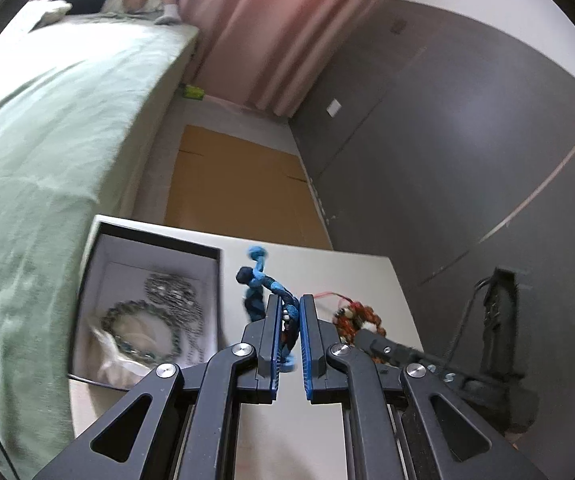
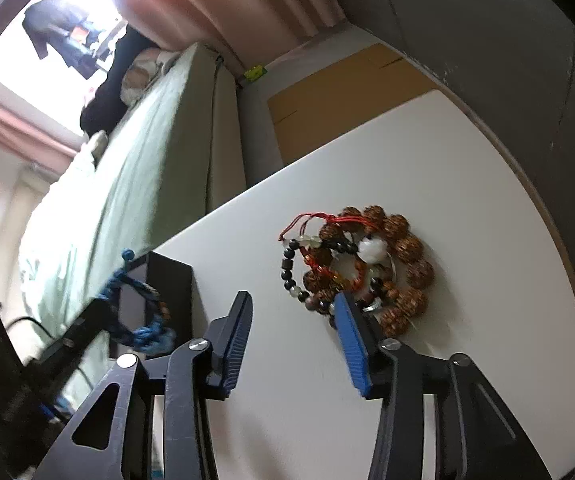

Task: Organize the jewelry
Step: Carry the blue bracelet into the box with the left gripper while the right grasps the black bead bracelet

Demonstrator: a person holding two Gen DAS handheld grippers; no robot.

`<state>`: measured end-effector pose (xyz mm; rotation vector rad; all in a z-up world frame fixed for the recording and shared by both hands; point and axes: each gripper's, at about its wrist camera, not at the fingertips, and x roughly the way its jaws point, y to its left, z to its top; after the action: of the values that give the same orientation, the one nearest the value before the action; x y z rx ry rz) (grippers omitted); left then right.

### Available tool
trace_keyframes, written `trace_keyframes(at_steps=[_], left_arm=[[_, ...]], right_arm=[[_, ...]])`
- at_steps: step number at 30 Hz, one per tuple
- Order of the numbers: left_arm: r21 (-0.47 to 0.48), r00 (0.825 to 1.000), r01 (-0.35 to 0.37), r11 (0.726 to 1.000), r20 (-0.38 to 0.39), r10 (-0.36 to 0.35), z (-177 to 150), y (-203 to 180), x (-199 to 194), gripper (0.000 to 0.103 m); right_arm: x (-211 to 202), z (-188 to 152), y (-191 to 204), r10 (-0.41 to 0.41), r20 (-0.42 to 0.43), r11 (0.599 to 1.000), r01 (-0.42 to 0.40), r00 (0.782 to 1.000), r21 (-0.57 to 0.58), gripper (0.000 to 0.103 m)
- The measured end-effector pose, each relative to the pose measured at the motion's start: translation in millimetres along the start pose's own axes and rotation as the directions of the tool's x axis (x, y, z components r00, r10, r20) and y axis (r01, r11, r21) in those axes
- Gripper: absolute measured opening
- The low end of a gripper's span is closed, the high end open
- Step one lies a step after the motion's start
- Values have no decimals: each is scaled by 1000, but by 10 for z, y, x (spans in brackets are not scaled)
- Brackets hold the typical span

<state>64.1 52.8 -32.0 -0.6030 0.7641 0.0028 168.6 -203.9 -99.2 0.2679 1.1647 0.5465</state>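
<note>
My left gripper (image 1: pixel 290 308) is shut on a blue braided cord bracelet (image 1: pixel 261 284) and holds it above the white table (image 1: pixel 319 272), just right of an open black box (image 1: pixel 155 264) that holds silver chain bracelets (image 1: pixel 143 324). A pile of brown bead bracelets (image 1: pixel 357 318) lies to the right. In the right wrist view my right gripper (image 2: pixel 293 300) is open, its right finger close to the bead pile (image 2: pixel 371 264). The blue bracelet (image 2: pixel 147 328) and the box (image 2: pixel 167 296) show at the left there.
A bed with a green cover (image 1: pixel 47 140) runs along the left of the table. Flat cardboard (image 1: pixel 239 184) lies on the floor beyond the table's far edge. A dark grey wall (image 1: pixel 467 140) and a pink curtain (image 1: pixel 271 28) stand behind.
</note>
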Motion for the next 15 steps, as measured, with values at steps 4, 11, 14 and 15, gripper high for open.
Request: trace_keyframes(at_steps=[4,11,14,15], left_arm=[[-32,1000,-1,999,26,2,71,108,-116,8],[-59,999,-5,998,52,8,137,211,-251,8],[-62,998,-11,998,54,14,144,258,-293,8],[-62,998,-19,998,53,23,146,270,-294,8]], right_arm=[[117,36,110,-78,15,995,79,997,-67,34],[256,-43,358,-237,30,945,237,971,-226,34],[280,-80,431,-300,58,910,304,952,-282,34],[271,-83,445,-309,68,903,315,949,-292,26]])
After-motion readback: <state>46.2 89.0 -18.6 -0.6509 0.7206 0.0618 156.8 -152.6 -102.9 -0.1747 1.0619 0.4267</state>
